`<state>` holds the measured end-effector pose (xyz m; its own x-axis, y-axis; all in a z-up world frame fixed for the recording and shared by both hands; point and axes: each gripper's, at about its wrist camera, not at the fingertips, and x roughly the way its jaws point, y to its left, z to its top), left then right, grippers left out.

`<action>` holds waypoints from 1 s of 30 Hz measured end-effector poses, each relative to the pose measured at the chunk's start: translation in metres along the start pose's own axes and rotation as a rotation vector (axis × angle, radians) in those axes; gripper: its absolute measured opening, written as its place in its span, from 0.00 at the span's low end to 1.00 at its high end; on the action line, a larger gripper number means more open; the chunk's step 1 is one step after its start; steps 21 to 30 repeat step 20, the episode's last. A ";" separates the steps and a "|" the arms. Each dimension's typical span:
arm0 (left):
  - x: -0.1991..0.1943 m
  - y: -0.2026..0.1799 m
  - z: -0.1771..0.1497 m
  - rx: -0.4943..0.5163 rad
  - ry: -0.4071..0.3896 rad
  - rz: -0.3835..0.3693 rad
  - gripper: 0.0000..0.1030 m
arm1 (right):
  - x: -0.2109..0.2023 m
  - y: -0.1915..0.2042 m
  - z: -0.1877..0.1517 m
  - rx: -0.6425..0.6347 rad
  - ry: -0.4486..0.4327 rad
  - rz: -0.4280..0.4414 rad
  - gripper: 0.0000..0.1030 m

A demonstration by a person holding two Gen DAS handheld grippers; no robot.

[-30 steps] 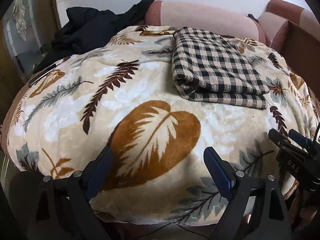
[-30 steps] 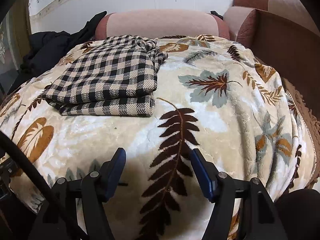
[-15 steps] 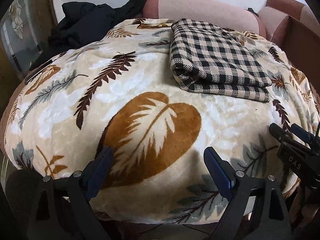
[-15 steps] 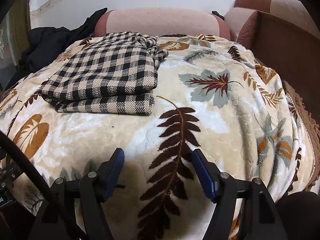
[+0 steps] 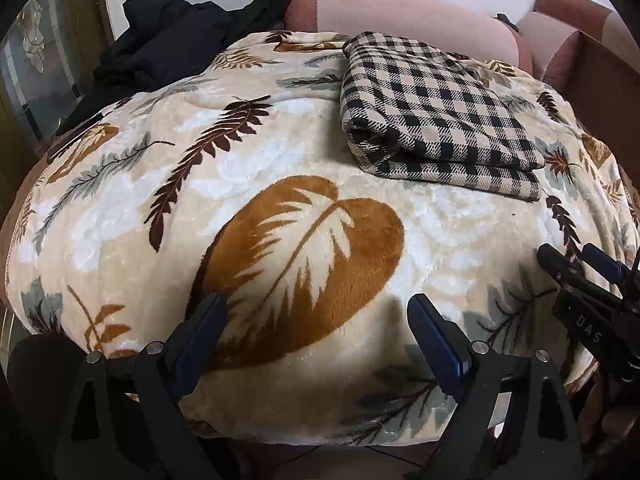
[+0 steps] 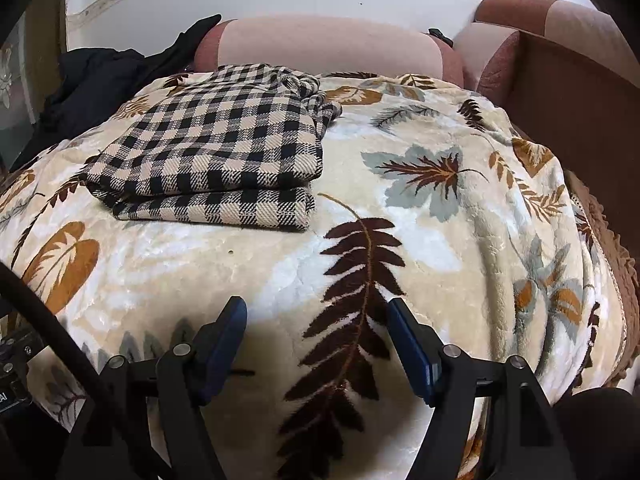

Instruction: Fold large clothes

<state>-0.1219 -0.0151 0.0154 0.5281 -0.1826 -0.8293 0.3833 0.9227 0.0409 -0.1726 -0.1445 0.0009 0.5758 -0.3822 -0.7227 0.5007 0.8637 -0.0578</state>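
- Your leaf-print blanket (image 5: 280,184) covers everything under both claws; it spreads out ahead of each one, and the brown leaf figures on it fill the gaps between the fingers.
- The pink and brown sofa back (image 6: 328,46) runs along the far side, beyond the blanket, as far from your claws as the views reach.
- The black clothing (image 5: 176,44) is heaped at the far left of both claws, against the sofa back, well apart from either one.
- The checked garment (image 5: 432,116) is folded into a flat stack on the blanket. From your left claw it lies ahead and to the right, well apart from the fingertips. From your right claw it lies ahead and to the left (image 6: 224,148), also well apart, with bare blanket between.
- Your left gripper (image 5: 316,320) stands wide apart with nothing between its blue pads; only the big orange-brown leaf print shows below the gap.
- Your right gripper (image 6: 316,320) also stands apart, jaws empty, over the dark brown fern print; you can see its tips from the left wrist view too, at the right edge (image 5: 580,258).
- Neither claw touches the checked garment.
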 end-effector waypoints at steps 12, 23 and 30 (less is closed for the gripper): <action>0.001 -0.001 -0.002 -0.001 0.004 -0.009 0.88 | 0.000 0.004 -0.001 -0.013 -0.003 0.000 0.75; 0.000 0.000 -0.002 -0.006 -0.002 -0.002 0.88 | -0.001 0.005 -0.001 -0.028 -0.004 -0.001 0.76; 0.000 0.000 -0.002 -0.006 -0.002 -0.002 0.88 | -0.001 0.005 -0.001 -0.028 -0.004 -0.001 0.76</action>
